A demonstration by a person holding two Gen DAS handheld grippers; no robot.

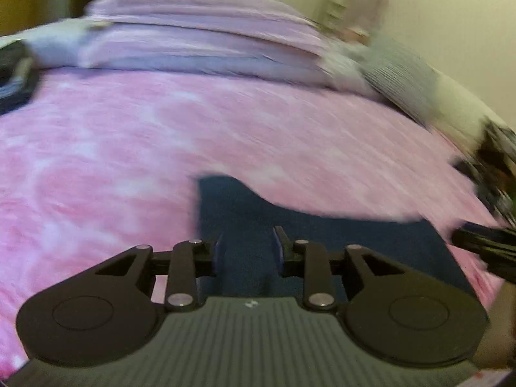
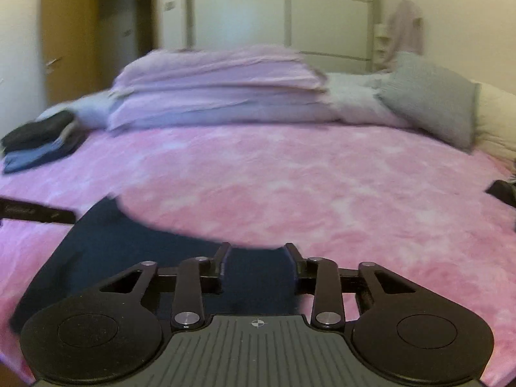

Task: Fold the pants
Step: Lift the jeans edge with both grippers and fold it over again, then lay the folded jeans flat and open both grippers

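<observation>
On the bed, a pink blanket (image 2: 290, 177) with pale patches covers the whole surface, and the dark blue pants (image 2: 122, 245) lie flat on its near part. Both tools are over this cloth.

The left gripper (image 1: 248, 245) is above the left part of the pants (image 1: 322, 235). Its two fingers (image 1: 280, 235) stand apart, with blue cloth visible in the gap between them. The picture is blurred, and I cannot tell if the pads press on the cloth or only stand over it. At the right edge of this view the dark tip of the other tool (image 1: 483, 242) comes in.

The right gripper (image 2: 258, 254) is above the right end of the pants, near their far edge. Its fingers (image 2: 292, 251) are also apart, a little wider, and the blue cloth fills the space between them. Here too I cannot tell if the cloth is really clamped. At the left edge of this view a black finger of the left tool (image 2: 35, 213) lies just beside the pants.

At the far side of the bed there is a stack of folded lilac bedding (image 2: 219, 93). To the right of it leans a grey pillow (image 2: 429, 100). On the far left of the blanket there is a small pile of dark folded clothes (image 2: 38, 142). Behind the bed stands a pale wardrobe (image 2: 283, 16), and a wooden door (image 2: 67, 38) is at the left.
</observation>
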